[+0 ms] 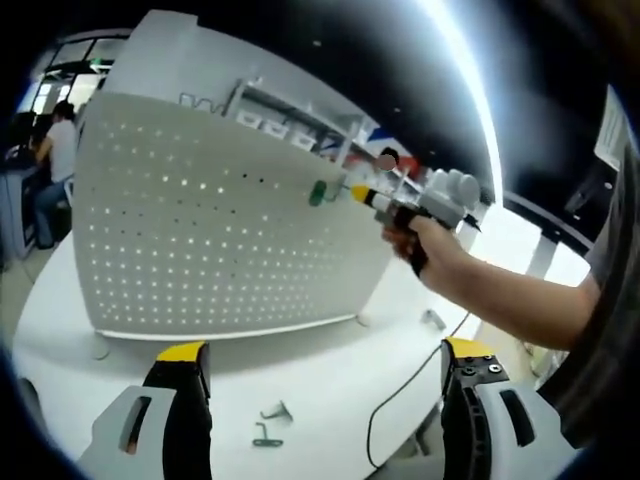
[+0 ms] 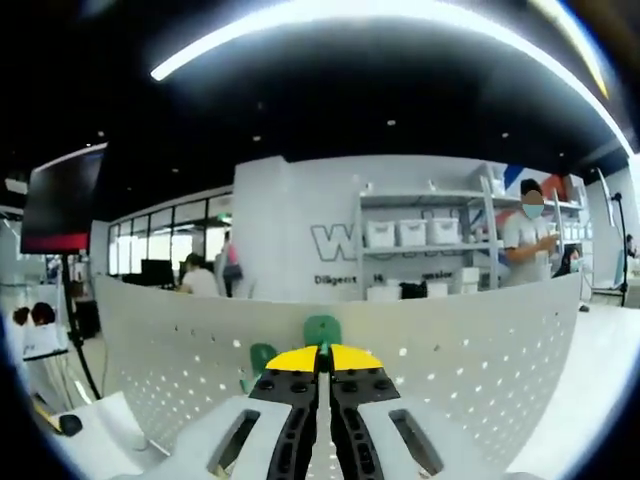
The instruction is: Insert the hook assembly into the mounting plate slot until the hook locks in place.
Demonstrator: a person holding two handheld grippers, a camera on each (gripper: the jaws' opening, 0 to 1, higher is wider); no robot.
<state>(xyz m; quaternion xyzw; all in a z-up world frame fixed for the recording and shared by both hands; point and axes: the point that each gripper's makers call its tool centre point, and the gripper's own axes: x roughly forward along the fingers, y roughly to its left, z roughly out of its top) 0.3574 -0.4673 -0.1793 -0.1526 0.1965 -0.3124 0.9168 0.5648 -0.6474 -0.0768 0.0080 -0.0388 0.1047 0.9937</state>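
Now one pegboard [image 1: 220, 230], two green hooks [image 2: 322, 330] — right gripper [image 2: 323, 358] closed.

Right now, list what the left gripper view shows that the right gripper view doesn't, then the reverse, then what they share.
Left gripper view: its own open left gripper, loose metal hooks and a black cable on the white table, and a hand holding the right gripper. Right gripper view: shelving with white bins, a standing person, its jaws shut. Both: the white pegboard and the green hook.
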